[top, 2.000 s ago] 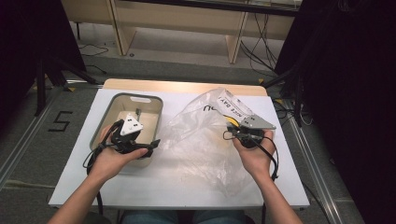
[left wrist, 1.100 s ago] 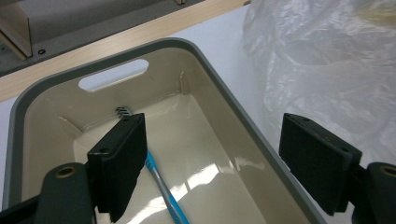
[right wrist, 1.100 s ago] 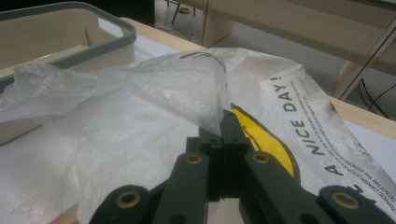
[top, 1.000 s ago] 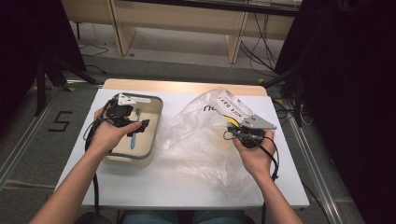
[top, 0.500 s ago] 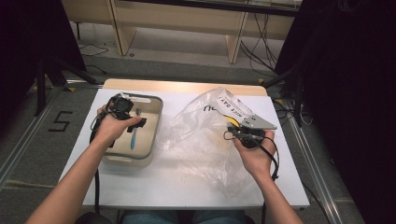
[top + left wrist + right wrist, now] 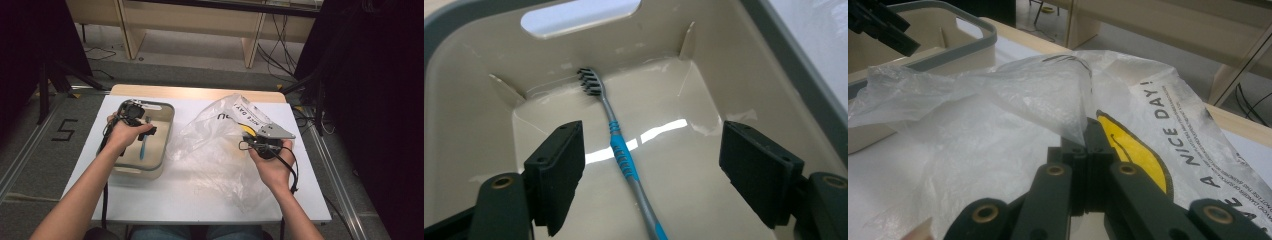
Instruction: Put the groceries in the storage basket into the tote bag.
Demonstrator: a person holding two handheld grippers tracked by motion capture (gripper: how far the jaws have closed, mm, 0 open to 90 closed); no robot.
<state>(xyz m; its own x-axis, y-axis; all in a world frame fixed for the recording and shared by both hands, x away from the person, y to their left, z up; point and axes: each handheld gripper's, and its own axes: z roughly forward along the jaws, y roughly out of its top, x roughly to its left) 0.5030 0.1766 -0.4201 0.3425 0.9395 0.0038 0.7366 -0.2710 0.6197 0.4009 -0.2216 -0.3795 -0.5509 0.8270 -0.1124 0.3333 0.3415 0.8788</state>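
**Left gripper drops into the tub over a toothbrush while the right pinches the bag**

The left gripper (image 6: 651,175) hangs inside the beige tub (image 6: 165,131), its jaws spread wide on either side of a toothbrush (image 6: 621,155) without touching it. Two seconds ago this gripper sat at the tub's near end; a second ago it was raised over the tub's far end, and it has since sunk toward the tub floor. The right gripper (image 6: 1087,150) has kept its place to the right of the tub throughout, jaws pressed together on a fold of the clear plastic bag (image 6: 215,150), which has not shifted either.

The toothbrush lies flat on the tub floor, running lengthwise. Its dark bristled head points at the tub's far wall, just below the slot handle cut in that wall; its grey handle carries a bright blue ribbed grip at mid-length. In the left gripper view it sits nearer the left jaw than the right.

The bag spreads crumpled over the white table (image 6: 150,200) directly right of the tub, one corner lifted at the right gripper's jaws. It bears a yellow mark and black lettering reading "NICE DAY!". The tub has a grey rim and a glossy inner floor.
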